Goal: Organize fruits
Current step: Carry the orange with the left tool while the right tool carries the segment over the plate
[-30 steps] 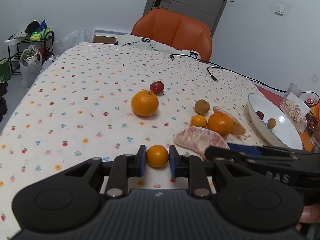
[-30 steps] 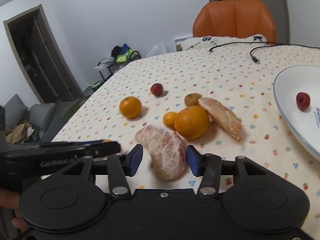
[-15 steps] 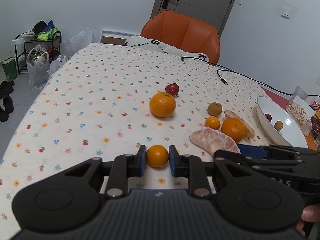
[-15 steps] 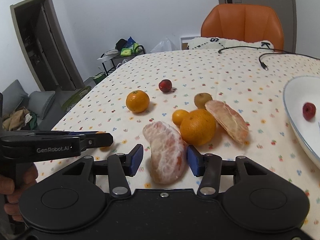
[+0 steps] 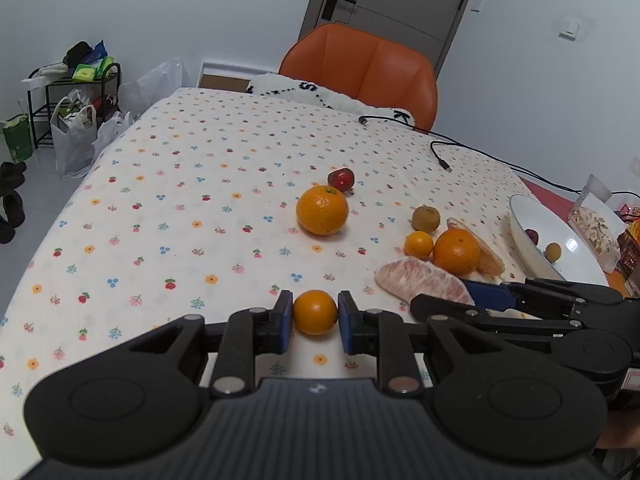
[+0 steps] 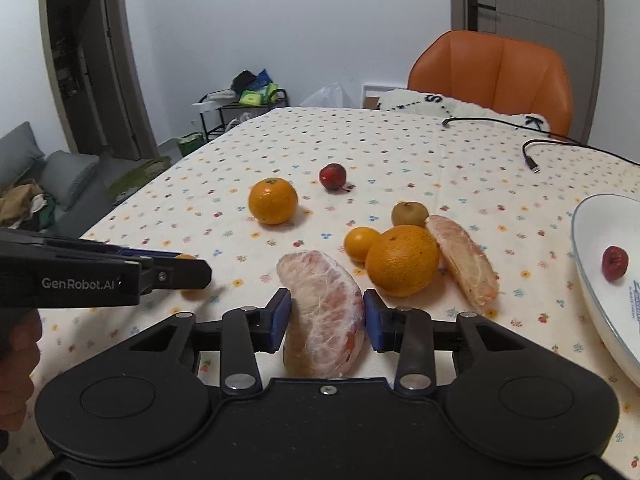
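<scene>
- Our left gripper (image 5: 315, 316) is clenched on a small tangerine (image 5: 315, 312), blue pads touching both its sides, held just above the flowered cloth of the bench (image 5: 200, 200).
- Our right gripper (image 6: 324, 316) grips the peeled pomelo wedge (image 6: 324, 312), jaws pressed against its two flanks.
- Compared with a second ago, the loose fruit sits lower and farther off in both views, so we judge both catches have been lifted clear of the cloth.
- The white plate (image 6: 592, 280), at our right, already holds a red date (image 6: 615, 263); we think both pieces go there next.
- A large orange (image 6: 402, 260), another wedge (image 6: 464, 260) and others wait on the cloth.
</scene>
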